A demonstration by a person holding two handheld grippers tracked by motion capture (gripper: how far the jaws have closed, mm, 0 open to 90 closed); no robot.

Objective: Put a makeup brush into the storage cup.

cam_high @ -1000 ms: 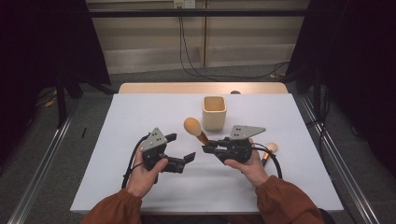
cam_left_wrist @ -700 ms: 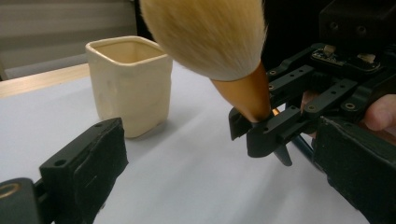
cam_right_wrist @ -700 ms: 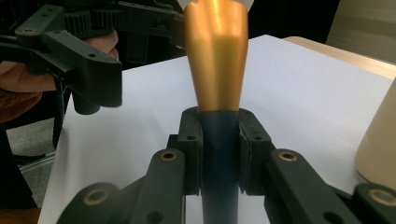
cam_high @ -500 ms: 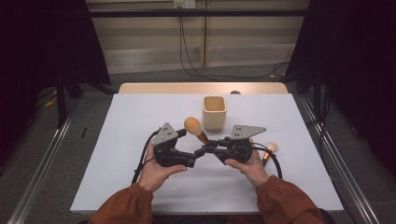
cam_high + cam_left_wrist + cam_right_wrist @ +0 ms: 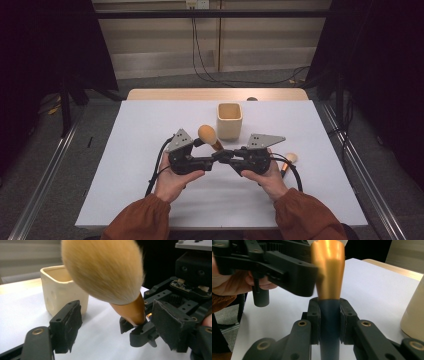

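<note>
So nearest the camera, the person's hands bring both grippers nose to nose at the front of the white surface (image 5: 150, 130). The right gripper (image 5: 329, 315) has its jaws clamped on the dark handle of a big makeup brush (image 5: 105, 272), tilted up with the fluffy head pointing away toward the cup, my guess is so it can be passed over or dropped in. The left gripper (image 5: 117, 322) has its jaws spread wide on either side of the brush's golden ferrule, touching nothing, looks like it's lining up to grab. Just right, a second smaller brush (image 5: 288, 161) lies flat. Farther back stands the cream square cup (image 5: 229, 120), upright and empty-looking.
</note>
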